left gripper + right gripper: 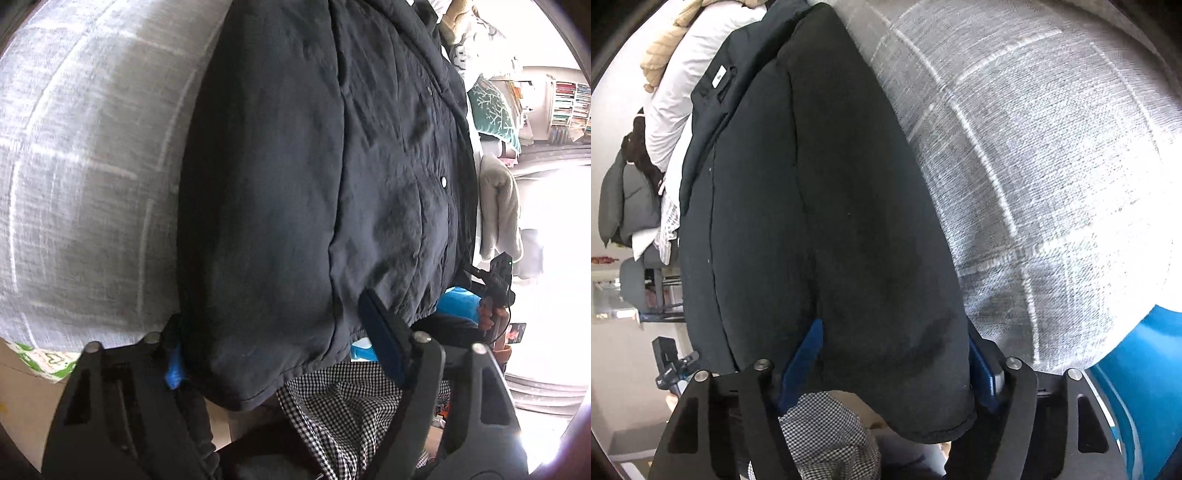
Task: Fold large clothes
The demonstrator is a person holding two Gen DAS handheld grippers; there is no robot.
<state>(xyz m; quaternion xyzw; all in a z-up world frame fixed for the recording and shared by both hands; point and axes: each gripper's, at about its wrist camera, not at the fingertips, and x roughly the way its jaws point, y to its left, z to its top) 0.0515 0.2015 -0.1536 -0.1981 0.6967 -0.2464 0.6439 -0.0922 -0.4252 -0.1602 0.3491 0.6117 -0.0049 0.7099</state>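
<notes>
A large dark navy padded jacket (314, 184) with snap buttons lies on a grey checked bed cover (81, 177). My left gripper (277, 354) has its blue-padded fingers (384, 343) spread around the jacket's bottom hem corner, one pad on top and one below. In the right wrist view the same jacket (820, 221) fills the middle. My right gripper (890, 365) has its fingers (801, 358) either side of the other thick hem corner. Both hold padded fabric between the pads.
A black-and-white gingham garment (354, 410) hangs below the bed edge. Piled clothes and pillows (683, 74) lie beyond the jacket. The grey cover (1052, 184) stretches to the right. A blue object (1145, 387) is at lower right. Shelves (569, 110) stand far off.
</notes>
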